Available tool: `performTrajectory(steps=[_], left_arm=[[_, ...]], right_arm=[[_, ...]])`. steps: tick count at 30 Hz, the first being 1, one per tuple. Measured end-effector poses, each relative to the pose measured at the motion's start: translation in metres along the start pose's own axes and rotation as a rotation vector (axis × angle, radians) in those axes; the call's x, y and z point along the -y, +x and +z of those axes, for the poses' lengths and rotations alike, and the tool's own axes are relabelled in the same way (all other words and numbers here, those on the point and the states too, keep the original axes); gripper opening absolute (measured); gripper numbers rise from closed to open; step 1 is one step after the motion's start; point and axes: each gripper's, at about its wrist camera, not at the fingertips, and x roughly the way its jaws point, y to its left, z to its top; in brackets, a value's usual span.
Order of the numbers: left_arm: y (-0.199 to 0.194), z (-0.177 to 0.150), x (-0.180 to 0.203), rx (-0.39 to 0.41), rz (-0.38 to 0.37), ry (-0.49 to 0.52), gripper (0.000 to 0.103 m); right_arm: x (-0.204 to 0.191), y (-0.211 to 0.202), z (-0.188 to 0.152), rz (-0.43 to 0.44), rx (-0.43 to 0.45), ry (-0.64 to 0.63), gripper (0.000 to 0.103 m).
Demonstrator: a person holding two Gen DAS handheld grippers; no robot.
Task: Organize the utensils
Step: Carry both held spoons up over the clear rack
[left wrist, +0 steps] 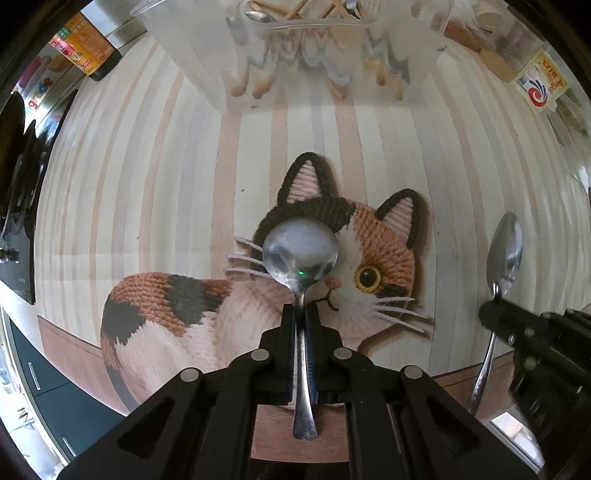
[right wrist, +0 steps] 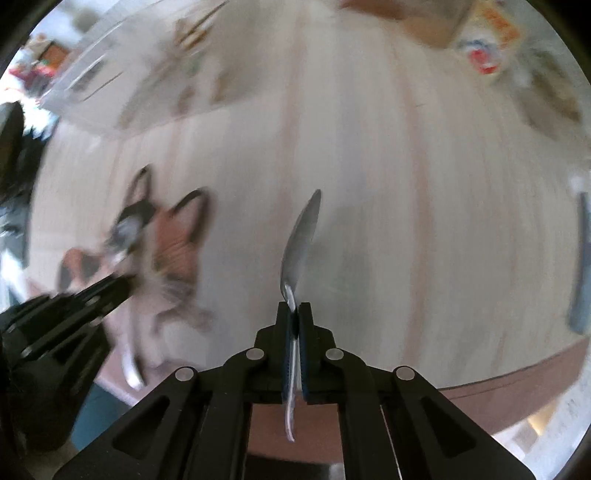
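Steel round-bowled spoon point(left wrist: 301, 254) clamped in left tool point(left wrist: 301, 314).

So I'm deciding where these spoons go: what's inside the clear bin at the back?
Through the clear bin's frosted wall, wooden chopsticks and a metal spoon show. Its floor and far side are obscured, so other contents can't be told.

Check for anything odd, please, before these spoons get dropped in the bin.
Nothing is spilled or damaged. The left claw grips its spoon bowl flat to its camera; the right claw grips its spoon edge-on. The clear utensil bin stands upright.
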Motion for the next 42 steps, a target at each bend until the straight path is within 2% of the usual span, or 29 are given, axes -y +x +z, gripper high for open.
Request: performTrajectory(steps=[8,19,25,32,42], left_arm=[[-0.002,0.003,0.000,-0.007,-0.018,-0.001,0.004],[-0.002,0.005,0.001,-0.005,-0.021,0.008,0.003],[-0.006,0.001,-0.007,0.011,0.007,0.006,0.002],[-0.027,-0.001,-0.029,0.074,0.040,-0.028,0.002],[-0.085,0.000,-0.062,0.209,0.046,-0.108,0.002]], right_arm=[[-0.017,0.003,-0.010,-0.063,0.014,0.001,0.004],[-0.026,0.003,-0.029,-0.147,0.075,0.022,0.003],[-0.026,0.006,-0.026,-0.137,0.089,0.045,0.003],[-0.019,-0.014,-0.032,-0.108,0.125,0.063,0.003],[-0.024,-0.061,-0.026,-0.066,0.216,0.050,0.002]])
